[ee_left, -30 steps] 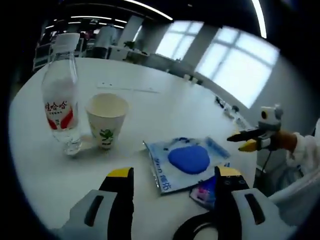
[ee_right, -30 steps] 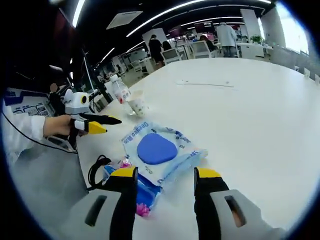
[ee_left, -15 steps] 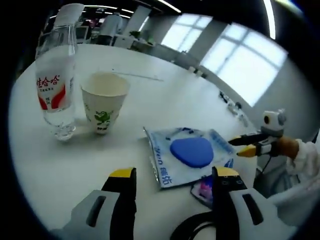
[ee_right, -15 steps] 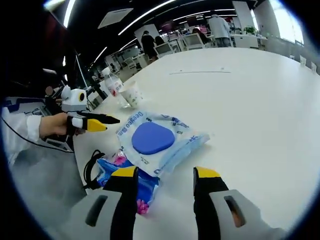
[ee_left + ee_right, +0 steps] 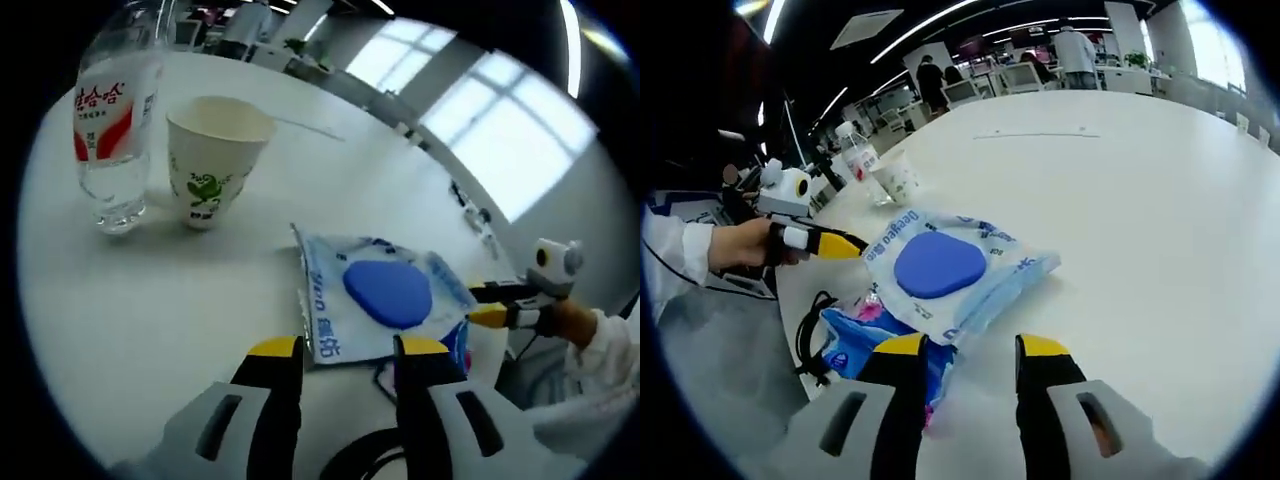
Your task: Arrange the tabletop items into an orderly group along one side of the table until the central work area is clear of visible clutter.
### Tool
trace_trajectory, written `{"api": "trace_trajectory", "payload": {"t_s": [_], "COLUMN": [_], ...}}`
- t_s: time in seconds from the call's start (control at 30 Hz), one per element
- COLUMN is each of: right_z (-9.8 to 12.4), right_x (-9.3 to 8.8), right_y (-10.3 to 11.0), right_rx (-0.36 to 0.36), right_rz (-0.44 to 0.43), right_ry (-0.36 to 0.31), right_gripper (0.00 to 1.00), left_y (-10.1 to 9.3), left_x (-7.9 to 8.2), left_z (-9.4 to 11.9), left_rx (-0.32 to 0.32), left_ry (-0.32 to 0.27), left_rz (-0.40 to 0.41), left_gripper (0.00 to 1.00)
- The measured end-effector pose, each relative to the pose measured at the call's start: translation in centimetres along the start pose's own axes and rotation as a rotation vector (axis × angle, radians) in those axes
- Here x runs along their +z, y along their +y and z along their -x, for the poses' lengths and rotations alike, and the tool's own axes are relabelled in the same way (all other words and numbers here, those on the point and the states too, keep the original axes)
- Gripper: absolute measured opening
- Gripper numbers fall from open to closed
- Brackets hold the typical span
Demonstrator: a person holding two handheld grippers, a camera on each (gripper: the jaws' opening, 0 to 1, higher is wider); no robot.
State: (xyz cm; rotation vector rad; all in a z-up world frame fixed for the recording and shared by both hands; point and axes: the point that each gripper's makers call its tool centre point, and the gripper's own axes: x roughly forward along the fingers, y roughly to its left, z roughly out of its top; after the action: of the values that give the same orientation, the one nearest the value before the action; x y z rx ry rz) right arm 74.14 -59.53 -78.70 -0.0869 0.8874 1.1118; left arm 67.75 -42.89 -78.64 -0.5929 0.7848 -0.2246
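- Wipes pack, pale blue with a dark blue oval flap, lies flat on the white round tabletop close to its edge.
- Left hand-held gripper sits low over the near corner of that pack, its yellow-tipped jaws parted with a modest gap and nothing between them.
- Right hand-held gripper faces the pack from the opposite side; its jaws are parted too and empty, with the pack's edge just ahead of the tips.
- In the left gripper view the right hand-held gripper comes in from the right with its yellow tip at the pack's far edge; whether it touches I cannot tell.
- In the right gripper view the left hand-held gripper reaches in from the left, tip at the pack's corner.
- A smaller blue packet with pink print lies just beside the wipes pack, partly tucked under it, and a black cable loops next to it at the tabletop's edge.
- A paper cup with a green print stands upright, well apart from the pack.
- A clear water bottle with a red and white label stands just beside the cup.
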Motion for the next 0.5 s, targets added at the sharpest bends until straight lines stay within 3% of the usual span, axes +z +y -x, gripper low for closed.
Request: {"api": "trace_trajectory", "payload": {"t_s": [0.37, 0.5], "right_z": [-0.38, -0.37], "right_x": [0.59, 0.83], "right_y": [-0.23, -0.89], "right_rx": [-0.021, -0.051], "right_rz": [-0.079, -0.077], "right_ry": [-0.034, -0.039], "right_gripper": [0.07, 0.04], "left_y": [0.47, 1.03], "left_x": [-0.01, -0.51], "left_z": [-0.29, 0.03], "left_rx": [0.024, 0.057], "left_ry": [-0.005, 0.019], "left_rz": [0.049, 0.011], "left_gripper": [0.16, 0.0]}}
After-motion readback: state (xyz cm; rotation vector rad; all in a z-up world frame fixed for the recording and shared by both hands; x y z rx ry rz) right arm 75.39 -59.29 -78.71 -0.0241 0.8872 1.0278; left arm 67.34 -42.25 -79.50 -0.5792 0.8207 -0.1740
